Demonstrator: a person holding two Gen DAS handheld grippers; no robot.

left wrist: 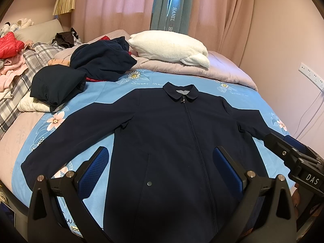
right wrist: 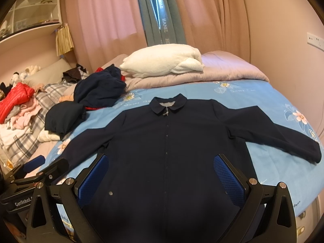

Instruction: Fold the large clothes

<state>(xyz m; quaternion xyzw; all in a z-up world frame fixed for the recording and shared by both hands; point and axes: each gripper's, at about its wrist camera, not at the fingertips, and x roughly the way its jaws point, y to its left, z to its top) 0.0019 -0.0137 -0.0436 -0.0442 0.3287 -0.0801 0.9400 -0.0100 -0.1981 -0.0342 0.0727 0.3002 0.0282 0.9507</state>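
Jacket (left wrist: 172, 133): a dark navy zip-up, lying front up and spread flat on the blue flowered bedsheet (left wrist: 105, 89), collar at the far end, hem at the near edge, zip closed.
Sleeves: both stretched out to the sides; the left sleeve (left wrist: 66, 133) runs down toward the near left, the right sleeve (right wrist: 279, 139) ends well out on the sheet at the right.
Left gripper (left wrist: 162, 166): fingers spread wide, holding nothing, hovering over the near part of the jacket body.
Right gripper (right wrist: 162, 170): fingers likewise wide apart and holding nothing, above the lower front.
Handling: the cloth looks soft and limp, fairly thick, probably light enough to lift by an edge; it will likely sag and drag, and the smooth weave may slide on the sheet.
Where to grip: judged best at a cuff and the matching shoulder seam, pinching both layers, so a sleeve can swing across the chest.
Other things: a folded dark garment (left wrist: 58, 85) and a loose dark pile (left wrist: 103, 58) lie far left; a white pillow (left wrist: 170, 46) sits at the far end.
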